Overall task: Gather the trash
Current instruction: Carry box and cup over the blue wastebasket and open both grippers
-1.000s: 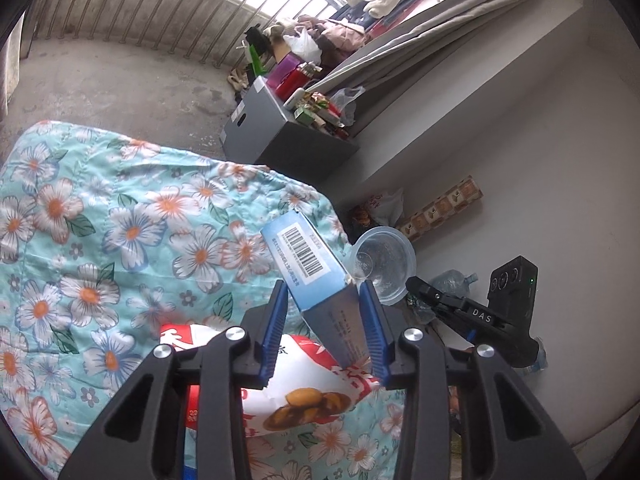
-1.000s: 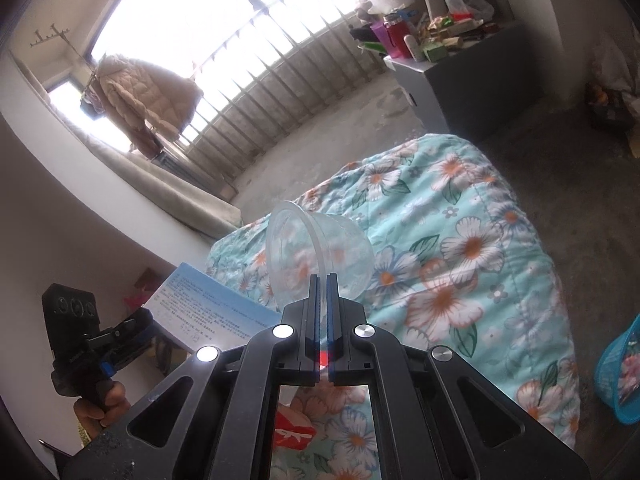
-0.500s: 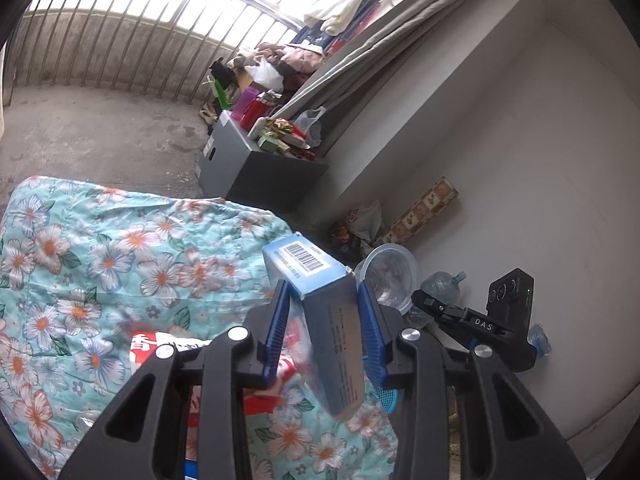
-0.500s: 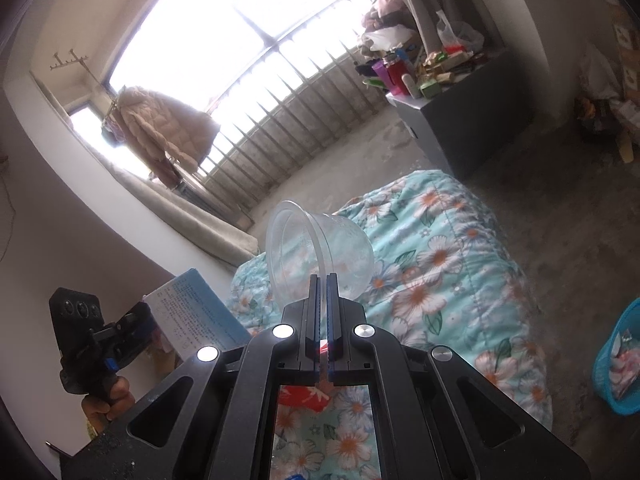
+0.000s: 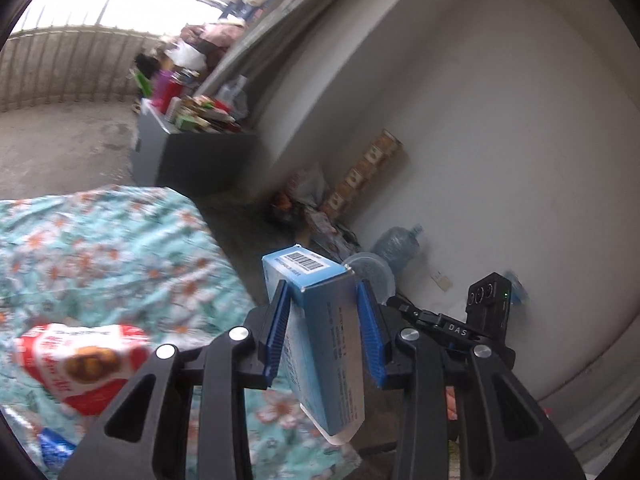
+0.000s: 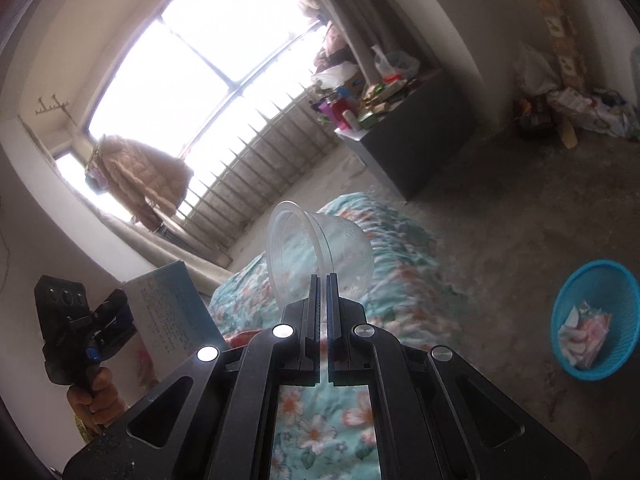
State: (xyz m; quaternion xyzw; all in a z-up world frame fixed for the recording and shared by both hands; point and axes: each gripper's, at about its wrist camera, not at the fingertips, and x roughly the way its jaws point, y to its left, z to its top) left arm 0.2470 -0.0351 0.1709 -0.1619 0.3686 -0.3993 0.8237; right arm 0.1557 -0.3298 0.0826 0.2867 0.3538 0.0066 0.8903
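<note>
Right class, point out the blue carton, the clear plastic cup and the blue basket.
blue carton [image 5: 326, 332], left wrist view, on its long side face between the pads.
clear plastic cup [image 6: 320, 248], right wrist view, on its side wall.
blue basket [image 6: 576, 288], right wrist view, on its inner wall.

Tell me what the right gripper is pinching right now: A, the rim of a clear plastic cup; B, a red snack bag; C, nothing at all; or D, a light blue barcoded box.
A: in the right wrist view the right gripper has its jaws shut on the rim of the clear plastic cup, which juts out ahead of the fingers above the floral bedcover.
</note>
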